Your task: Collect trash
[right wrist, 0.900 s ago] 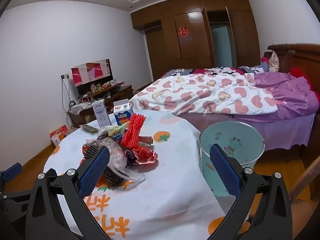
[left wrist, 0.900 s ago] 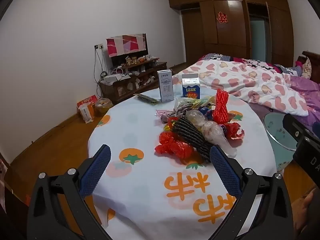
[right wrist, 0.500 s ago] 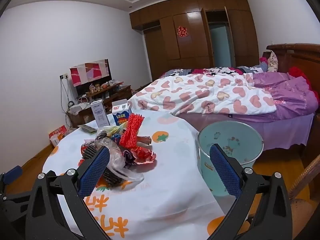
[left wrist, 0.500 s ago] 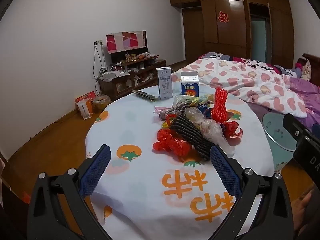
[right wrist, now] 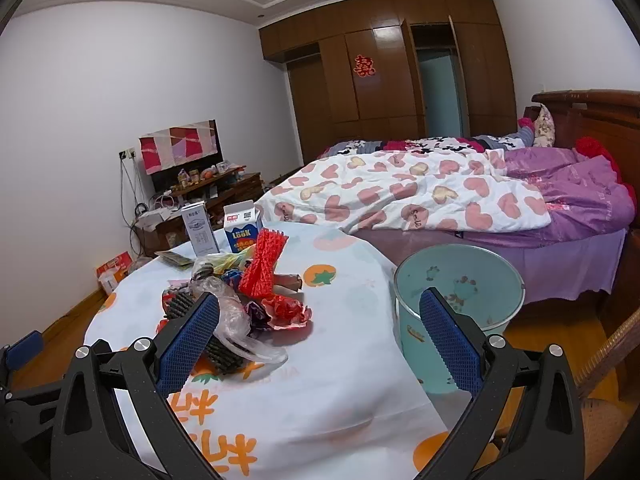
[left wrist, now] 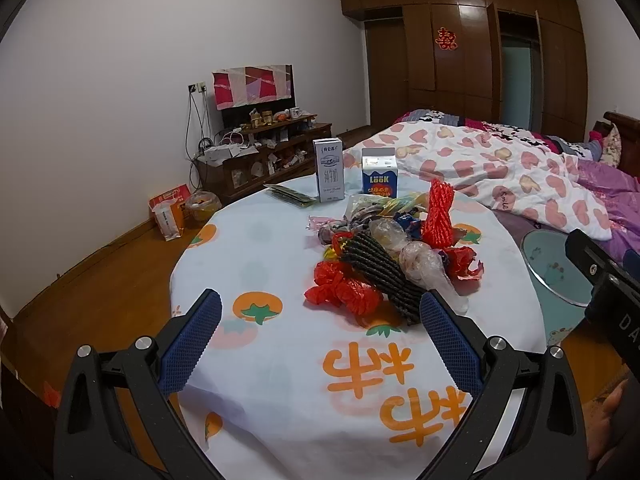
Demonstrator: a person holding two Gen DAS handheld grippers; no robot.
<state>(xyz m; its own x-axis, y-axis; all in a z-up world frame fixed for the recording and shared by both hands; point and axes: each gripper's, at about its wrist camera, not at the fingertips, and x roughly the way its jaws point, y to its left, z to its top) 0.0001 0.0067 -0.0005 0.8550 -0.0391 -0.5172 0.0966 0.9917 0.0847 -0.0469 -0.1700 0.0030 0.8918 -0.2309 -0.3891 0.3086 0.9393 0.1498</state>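
Note:
A pile of trash (left wrist: 394, 256) lies mid-table: red foam netting (left wrist: 440, 216), a dark ribbed net sleeve (left wrist: 380, 276), crumpled red plastic (left wrist: 344, 292), clear bags and wrappers. It also shows in the right wrist view (right wrist: 240, 296). Two cartons (left wrist: 330, 176) (left wrist: 379, 178) stand behind it. A pale blue bin (right wrist: 456, 300) stands on the floor right of the table. My left gripper (left wrist: 318, 344) is open and empty, just short of the pile. My right gripper (right wrist: 320, 344) is open and empty above the table's right edge.
The round table (left wrist: 256, 360) has a white cloth with orange fruit prints. A bed with a heart quilt (right wrist: 400, 196) lies behind. A cluttered TV stand (left wrist: 260, 152) and boxes on the floor (left wrist: 170, 212) are along the left wall.
Both grippers have drifted slightly; the left view has tilted a little, with the pile sitting slightly lower and closer. Both stay open and empty.

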